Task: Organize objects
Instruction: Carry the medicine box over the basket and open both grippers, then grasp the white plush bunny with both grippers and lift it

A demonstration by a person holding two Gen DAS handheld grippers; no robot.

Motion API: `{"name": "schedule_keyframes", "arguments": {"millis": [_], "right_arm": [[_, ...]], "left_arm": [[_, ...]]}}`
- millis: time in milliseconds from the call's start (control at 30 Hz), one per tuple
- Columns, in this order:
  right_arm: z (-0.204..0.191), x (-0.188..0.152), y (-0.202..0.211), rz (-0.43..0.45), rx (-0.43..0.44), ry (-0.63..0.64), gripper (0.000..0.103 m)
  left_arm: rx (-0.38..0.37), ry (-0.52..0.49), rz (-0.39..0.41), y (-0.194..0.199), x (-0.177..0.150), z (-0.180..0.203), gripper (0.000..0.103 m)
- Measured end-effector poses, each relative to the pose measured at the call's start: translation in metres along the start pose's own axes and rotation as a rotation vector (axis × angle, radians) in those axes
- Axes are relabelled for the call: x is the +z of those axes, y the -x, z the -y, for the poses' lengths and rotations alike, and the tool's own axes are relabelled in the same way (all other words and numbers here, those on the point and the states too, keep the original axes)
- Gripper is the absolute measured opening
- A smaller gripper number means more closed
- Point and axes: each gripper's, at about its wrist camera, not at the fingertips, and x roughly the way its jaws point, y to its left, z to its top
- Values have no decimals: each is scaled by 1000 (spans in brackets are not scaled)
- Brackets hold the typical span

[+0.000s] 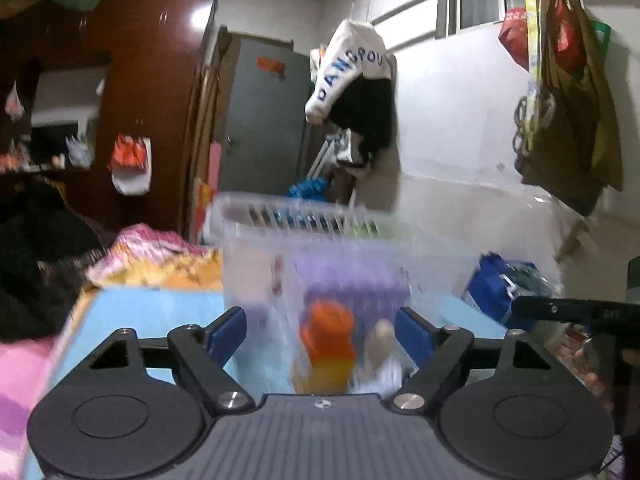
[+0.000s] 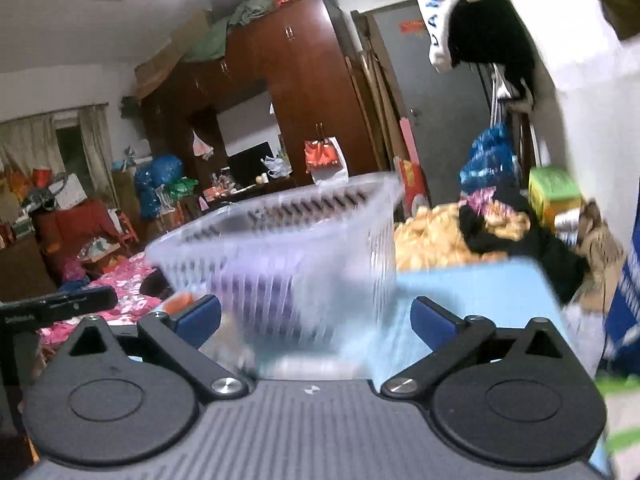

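We hold both grippers before a clear slatted basket (image 1: 280,248) standing on the light blue worktop (image 1: 160,312). Our left gripper (image 1: 320,334) has its blue pads spread wide, either side of the basket's near wall without pressing on it; it grips nothing. Our right gripper (image 2: 316,322) is likewise wide open and empty-handed, the basket (image 2: 280,232) just ahead between its pads. Through the blurred wall we see an orange-capped bottle (image 1: 328,344) and a purple object (image 1: 348,284) inside. The worktop's far edge meets a heap of floral bedding (image 2: 440,236).
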Motion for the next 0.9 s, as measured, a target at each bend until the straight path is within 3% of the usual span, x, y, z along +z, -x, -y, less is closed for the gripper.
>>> {"name": "schedule_keyframes", "arguments": {"millis": [333, 433, 633, 767, 800, 900], "right_arm": [[-48, -16, -24, -8, 60, 124, 100], [-53, -16, -30, -30, 61, 146, 82], [-59, -19, -43, -86, 68, 160, 61], [-60, -22, -45, -107, 65, 165, 46], [-60, -22, -45, -111, 65, 162, 37], [-59, -23, -43, -101, 70, 162, 34]], "left_arm": [[-80, -3, -84, -19, -27, 3, 81], [-98, -8, -113, -23, -33, 7, 66], [-91, 0, -151, -31, -37, 11, 33], [-90, -1, -180, -35, -38, 13, 20], [-91, -3, -177, -35, -38, 13, 17], [-96, -16, -173, -34, -38, 15, 13]]}}
